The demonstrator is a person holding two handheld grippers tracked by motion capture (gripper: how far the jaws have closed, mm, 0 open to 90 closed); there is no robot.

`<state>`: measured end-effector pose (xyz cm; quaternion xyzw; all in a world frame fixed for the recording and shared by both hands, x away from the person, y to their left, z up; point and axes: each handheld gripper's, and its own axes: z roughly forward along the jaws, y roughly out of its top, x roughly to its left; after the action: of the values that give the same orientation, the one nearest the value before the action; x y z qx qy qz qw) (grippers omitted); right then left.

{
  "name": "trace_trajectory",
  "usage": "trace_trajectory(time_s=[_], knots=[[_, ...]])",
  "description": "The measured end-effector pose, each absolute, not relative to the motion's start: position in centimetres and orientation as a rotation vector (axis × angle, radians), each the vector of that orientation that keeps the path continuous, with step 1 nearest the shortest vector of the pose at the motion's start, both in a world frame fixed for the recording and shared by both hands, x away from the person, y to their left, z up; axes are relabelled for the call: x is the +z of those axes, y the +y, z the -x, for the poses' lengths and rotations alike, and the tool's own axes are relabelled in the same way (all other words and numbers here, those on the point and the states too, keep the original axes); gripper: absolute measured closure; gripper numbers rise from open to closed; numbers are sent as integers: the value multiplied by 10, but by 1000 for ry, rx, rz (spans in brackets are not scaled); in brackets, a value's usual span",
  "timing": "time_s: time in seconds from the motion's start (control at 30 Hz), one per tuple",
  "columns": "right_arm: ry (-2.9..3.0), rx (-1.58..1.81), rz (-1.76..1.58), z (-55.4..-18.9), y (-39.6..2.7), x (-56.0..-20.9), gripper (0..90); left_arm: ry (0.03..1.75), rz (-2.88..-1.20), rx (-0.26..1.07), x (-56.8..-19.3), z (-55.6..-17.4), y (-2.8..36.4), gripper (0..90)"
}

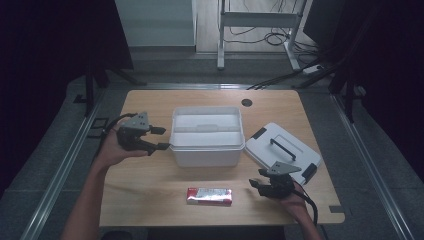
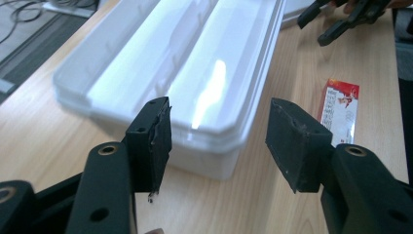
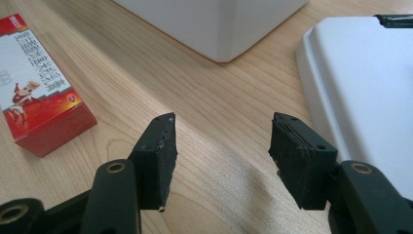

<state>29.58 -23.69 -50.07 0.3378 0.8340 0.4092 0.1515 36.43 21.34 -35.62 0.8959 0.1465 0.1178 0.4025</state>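
on the wooden table (image 1: 150, 200) in the high view, an open white storage box (image 1: 206, 136) at the middle, its lid (image 1: 283, 152) with the black handle lying off to the right and just beside it, and a red and white carton (image 1: 209, 196) flat on its side near the front edge, apart from both. left gripper (image 1: 156, 138) held level at the box's left wall, jaws spread and empty; right gripper (image 1: 254, 179) low between carton and lid, jaws likewise parted with nothing in them. judged from this: lid already off, carton not yet picked up, so loading the box and closing it remain, if that is the work in hand. along the left gripper view, jaws wide apart, left gripper (image 2: 219, 139) aimed at the near end of the box (image 2: 160, 73), glossy translucent plastic, with a ridged divider down its length and no contents visible; carton (image 2: 340, 109) beyond on the wood, the other gripper (image 2: 321, 24) farther off at the top. in the right gripper view, jaws again wide on the right gripper (image 3: 221, 153), bare wood between them; carton (image 3: 39, 92) up at the left, clean-edged, red end facing the camera, printed lettering and a small figure on its white top; corner of the box (image 3: 219, 24) above, edge of the lid (image 3: 355, 83) at the right.
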Motion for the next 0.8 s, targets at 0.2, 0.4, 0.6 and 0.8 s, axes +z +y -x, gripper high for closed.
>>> trace_trajectory(time_s=[0.2, 0.4, 0.6, 0.8], knots=[[2404, 1166, -962, -296, -236, -502, 421, 259, -2345, 290, -340, -387, 184, 439], [2399, 1169, -959, -296, -238, -501, 421, 213, -2435, 225, -338, -411, 164, 480], [2403, 1166, -957, -296, -238, -501, 421, 207, -2520, 173, -340, -433, 151, 500], [2406, 1161, -963, -296, -237, -502, 422, 189, -2568, 122, -343, -446, 139, 535]])
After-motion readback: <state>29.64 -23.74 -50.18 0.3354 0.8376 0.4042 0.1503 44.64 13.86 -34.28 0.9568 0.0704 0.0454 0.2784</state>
